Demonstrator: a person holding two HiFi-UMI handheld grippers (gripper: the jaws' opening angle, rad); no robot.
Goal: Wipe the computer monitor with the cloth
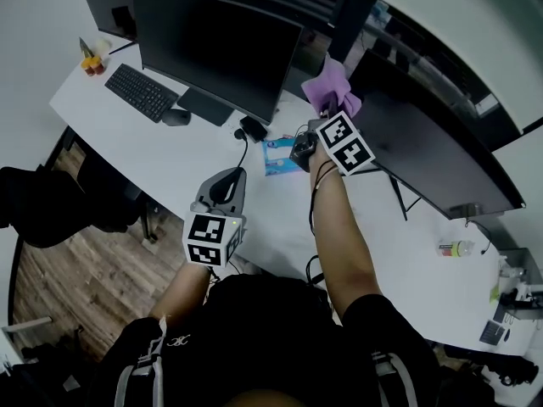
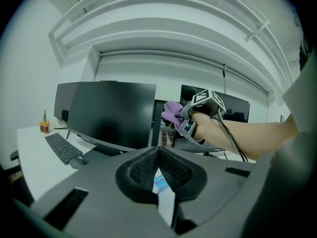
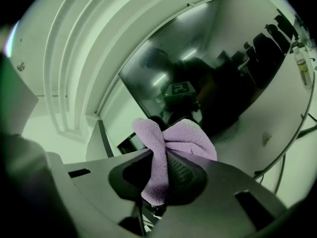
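Observation:
A purple cloth (image 1: pixel 331 85) is bunched between the jaws of my right gripper (image 1: pixel 329 108), which is shut on it. It is held up at the left end of the right-hand dark monitor (image 1: pixel 433 142); I cannot tell whether it touches. In the right gripper view the cloth (image 3: pixel 173 140) hangs over the jaws in front of the reflective screen (image 3: pixel 213 78). My left gripper (image 1: pixel 227 178) hovers low over the desk, jaws shut on nothing. The left gripper view looks past its jaws (image 2: pixel 158 157) toward the right gripper (image 2: pixel 190 118) and the cloth (image 2: pixel 172 112).
A second large monitor (image 1: pixel 221 49) stands on the white desk (image 1: pixel 170 159) at the left, with a keyboard (image 1: pixel 140 91) and mouse (image 1: pixel 176 117) before it. A blue leaflet (image 1: pixel 278 155) lies between the monitors. A bottle (image 1: pixel 458 248) lies at the right. A black chair (image 1: pixel 51 202) is left of the desk.

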